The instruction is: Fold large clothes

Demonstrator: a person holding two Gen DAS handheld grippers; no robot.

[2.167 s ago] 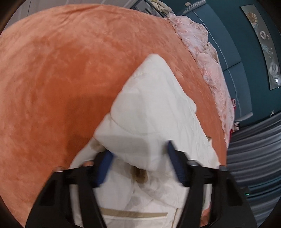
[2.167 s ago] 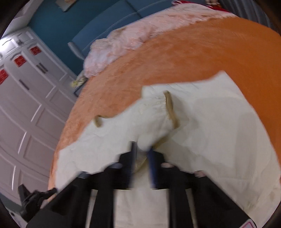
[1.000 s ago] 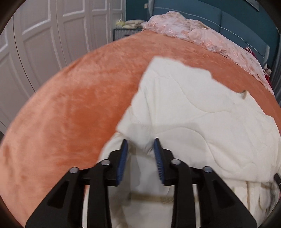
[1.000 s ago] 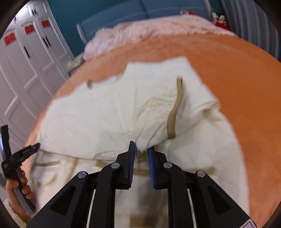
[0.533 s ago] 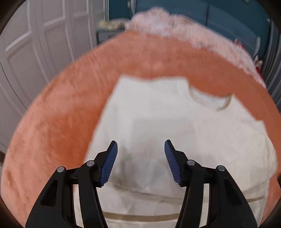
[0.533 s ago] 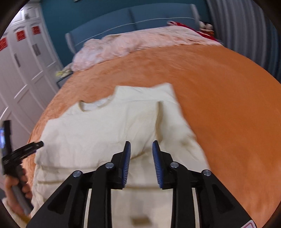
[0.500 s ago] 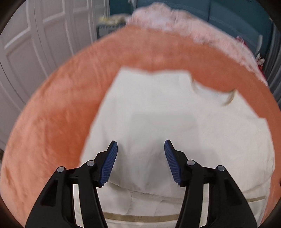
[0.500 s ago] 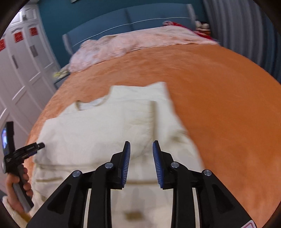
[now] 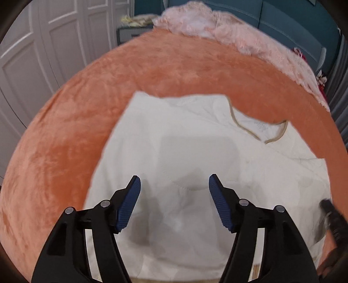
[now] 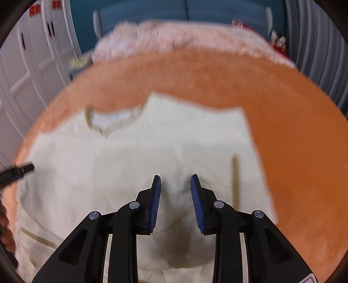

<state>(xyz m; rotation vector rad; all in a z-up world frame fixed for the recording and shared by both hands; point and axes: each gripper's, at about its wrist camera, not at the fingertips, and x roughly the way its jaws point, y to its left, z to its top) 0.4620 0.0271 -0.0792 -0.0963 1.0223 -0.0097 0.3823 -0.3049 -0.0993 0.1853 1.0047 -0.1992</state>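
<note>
A large cream quilted garment (image 9: 195, 148) with tan trim at its neckline (image 9: 250, 130) lies spread on the orange bed cover (image 9: 76, 122), sleeves folded in over the body. My left gripper (image 9: 174, 185) is open and empty, hovering over the garment's left half. The garment also fills the right wrist view (image 10: 152, 156). My right gripper (image 10: 175, 185) is open and empty above the garment's right half, near a tan trim strip (image 10: 234, 180). The other gripper shows at the edge of each view (image 10: 19, 170).
A pink frilly blanket (image 9: 228, 32) lies along the far end of the bed before a blue headboard (image 10: 184, 10). White wardrobe doors (image 9: 43, 43) stand on the left. Grey curtains (image 10: 315, 43) hang on the right. Orange cover (image 10: 304, 141) surrounds the garment.
Both grippers were shut on garment edges a second ago; they have let go and opened. The folded parts now lie flat, and both grippers have lifted back slightly.
</note>
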